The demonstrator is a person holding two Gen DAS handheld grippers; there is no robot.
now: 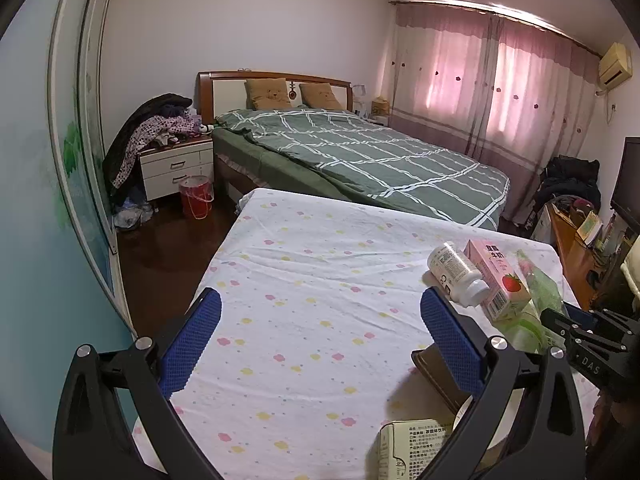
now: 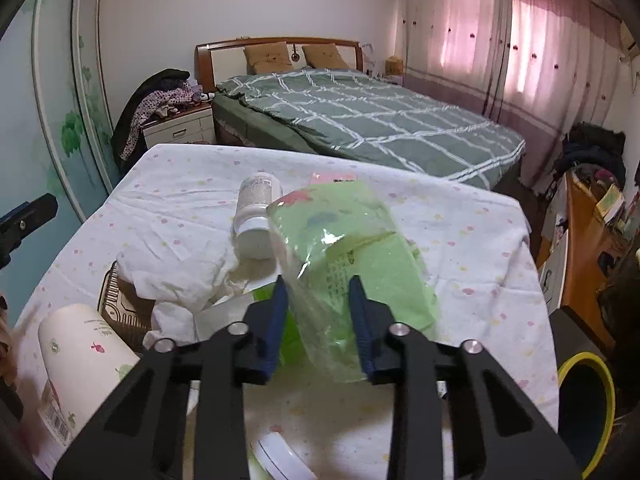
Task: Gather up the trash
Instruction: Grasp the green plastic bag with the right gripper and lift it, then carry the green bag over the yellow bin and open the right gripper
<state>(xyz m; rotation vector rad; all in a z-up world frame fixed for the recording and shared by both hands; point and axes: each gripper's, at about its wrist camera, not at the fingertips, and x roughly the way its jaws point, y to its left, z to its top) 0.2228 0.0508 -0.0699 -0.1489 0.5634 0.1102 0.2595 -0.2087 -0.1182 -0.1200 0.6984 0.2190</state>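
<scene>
Trash, mixed lot, spread over the right half of my worktop (image 1: 304, 280), which is covered in a white cloth with small pink and yellow flowers.

Item: green-tinted clear plastic wrapper (image 2: 352, 248), crumpled, standing up off the cloth. My right tongs (image 2: 318, 292) are drawn narrow, and the blue pads (image 2: 362, 320) press on its near end from both sides.

Item: white pill bottle (image 2: 256, 216), lying on its side just left of the wrapper, cap toward me.

Item: pink strawberry milk carton (image 1: 496, 280), lying just right of the bottle and touching it, mostly hidden behind the wrapper in the right view.

Item: crumpled white tissue (image 2: 180, 276), left of the wrapper, lying over part of a brown tray (image 2: 120, 308).

Item: white cylindrical bottle (image 2: 80, 360) with small printed figures, near left, lying on its side.

Item: pale drink carton (image 1: 408, 448) with printed text, at the near edge below my left tongs.

My left tongs (image 1: 320, 320) stand wide with nothing between them, over the bare left part of the cloth.

Surroundings: bed with green checked cover (image 1: 360, 152) beyond the worktop; red bucket (image 1: 196, 196) on the floor by a white bedside cabinet (image 1: 176, 168); yellow-rimmed bin (image 2: 588, 408) at near right, beside the worktop.
</scene>
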